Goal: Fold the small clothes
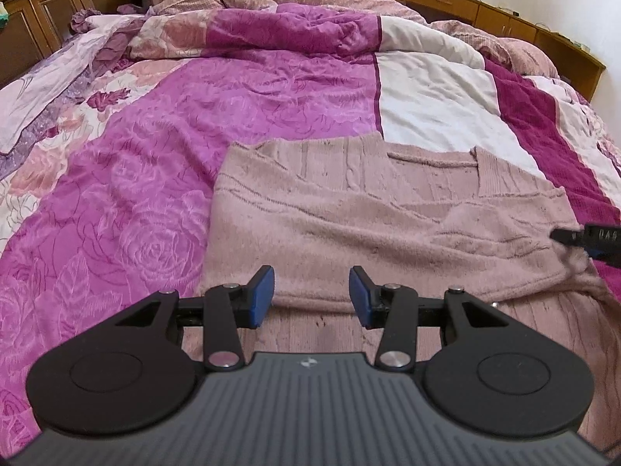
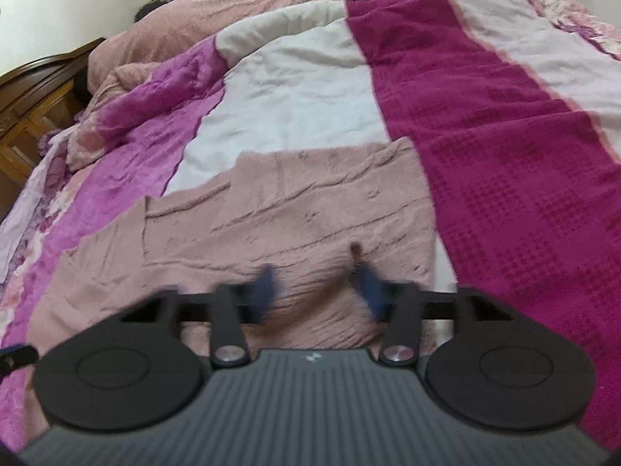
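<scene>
While the pink knit sweater (image 1: 349,225) lies half-folded on the bed ahead, the left gripper (image 1: 311,297) hovers released and the right gripper (image 2: 316,291), blurred, shows parted, empty jaws, poised for the next fold.

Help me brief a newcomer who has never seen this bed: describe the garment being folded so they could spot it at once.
Start from the big bed under its patchwork quilt of magenta, white and floral panels. On the near part lies the sweater, partly folded. It is the only dusty-pink fuzzy knit, with cable ribs, duller than the bright satin it rests on.
</scene>
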`<action>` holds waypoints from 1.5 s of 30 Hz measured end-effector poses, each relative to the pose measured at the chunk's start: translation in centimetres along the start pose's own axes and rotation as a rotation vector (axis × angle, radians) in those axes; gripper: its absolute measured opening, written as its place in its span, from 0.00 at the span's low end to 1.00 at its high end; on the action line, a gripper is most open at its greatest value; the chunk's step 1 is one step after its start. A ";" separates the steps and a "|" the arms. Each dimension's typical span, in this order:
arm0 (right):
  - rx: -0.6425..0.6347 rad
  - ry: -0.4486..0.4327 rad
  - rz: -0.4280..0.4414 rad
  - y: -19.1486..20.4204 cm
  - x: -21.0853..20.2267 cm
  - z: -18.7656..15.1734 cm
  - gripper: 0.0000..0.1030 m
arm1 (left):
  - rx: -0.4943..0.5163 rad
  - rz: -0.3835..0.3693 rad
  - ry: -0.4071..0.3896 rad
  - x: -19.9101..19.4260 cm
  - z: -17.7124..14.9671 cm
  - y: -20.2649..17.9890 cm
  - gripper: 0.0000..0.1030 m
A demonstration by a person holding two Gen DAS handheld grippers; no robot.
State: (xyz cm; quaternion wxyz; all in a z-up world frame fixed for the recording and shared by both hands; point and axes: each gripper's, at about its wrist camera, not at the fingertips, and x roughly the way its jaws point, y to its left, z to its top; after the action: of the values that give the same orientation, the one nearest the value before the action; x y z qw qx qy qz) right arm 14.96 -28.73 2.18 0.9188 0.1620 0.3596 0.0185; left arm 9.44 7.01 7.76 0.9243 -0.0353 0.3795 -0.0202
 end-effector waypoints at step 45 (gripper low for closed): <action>-0.015 -0.076 0.001 -4.2 -2.3 0.5 0.23 | 0.014 0.029 -0.016 6.7 2.1 0.4 0.49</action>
State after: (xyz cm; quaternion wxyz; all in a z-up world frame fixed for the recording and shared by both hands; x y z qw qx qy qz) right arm 13.24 -33.21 2.71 0.9329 0.1562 0.3242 0.0156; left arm 15.70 7.10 4.56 0.9278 -0.0235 0.3723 -0.0089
